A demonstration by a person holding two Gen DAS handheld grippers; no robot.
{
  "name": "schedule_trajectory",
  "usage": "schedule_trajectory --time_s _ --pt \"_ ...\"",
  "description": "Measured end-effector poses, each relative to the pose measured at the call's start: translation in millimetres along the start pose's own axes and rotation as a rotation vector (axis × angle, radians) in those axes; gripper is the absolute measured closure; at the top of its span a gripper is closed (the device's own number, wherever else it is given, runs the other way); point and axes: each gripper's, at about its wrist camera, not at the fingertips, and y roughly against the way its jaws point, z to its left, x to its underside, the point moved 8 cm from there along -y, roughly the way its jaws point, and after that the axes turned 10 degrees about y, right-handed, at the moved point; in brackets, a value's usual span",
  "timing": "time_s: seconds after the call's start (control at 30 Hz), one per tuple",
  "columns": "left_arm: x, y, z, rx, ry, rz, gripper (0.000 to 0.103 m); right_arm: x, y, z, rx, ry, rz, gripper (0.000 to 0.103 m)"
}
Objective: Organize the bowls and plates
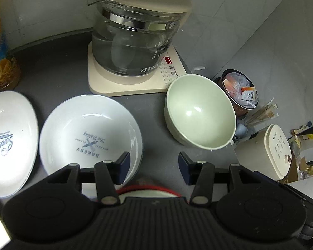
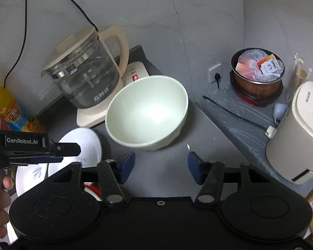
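Both grippers I'm steering hang wide open, gripping nothing: the left gripper point(image 1: 154, 166) over the near edge of the white bakery plate point(image 1: 87, 133), the right gripper point(image 2: 160, 166) above bare gray counter point(image 2: 156, 166) just short of the green bowl point(image 2: 148, 112). A second white plate point(image 1: 8, 141) sits left of the first, the bowl right, beside the glass kettle point(image 1: 133, 41).
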Motion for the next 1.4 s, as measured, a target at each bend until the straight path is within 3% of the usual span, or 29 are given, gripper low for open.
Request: schedule_trajectory --time_s 0.37,0.87,0.97,1.03,1.07,1.1,1.2,1.4 --pt "-23 -43 -19 -0.029 0.015 0.022 0.054 -17 -41 -21 -0.026 -0.029 0.033 0.036" --pt "-29 -100 -25 -0.066 0.068 0.074 0.055 -14 -93 -38 -0.051 -0.089 0.124 0.036" --pt "-29 -111 -22 -0.068 0.112 0.097 0.058 -15 -102 -42 -0.058 -0.132 0.138 0.043" --pt "-28 -116 -24 -0.056 0.128 0.101 0.06 -13 -108 -43 -0.066 -0.156 0.157 0.062" --pt "-27 -118 -25 -0.056 0.136 0.101 0.068 -12 -109 -40 -0.092 -0.16 0.155 0.074" --pt "-27 -119 -25 -0.062 0.143 0.104 0.073 -12 -108 -37 -0.095 -0.149 0.154 0.078" --pt "-26 -120 -30 -0.038 0.146 0.1 0.087 -10 -103 -36 -0.073 -0.112 0.156 0.079" --pt "-20 -112 -32 -0.024 0.13 0.105 0.088 -6 -84 -35 -0.08 -0.116 0.134 0.079"
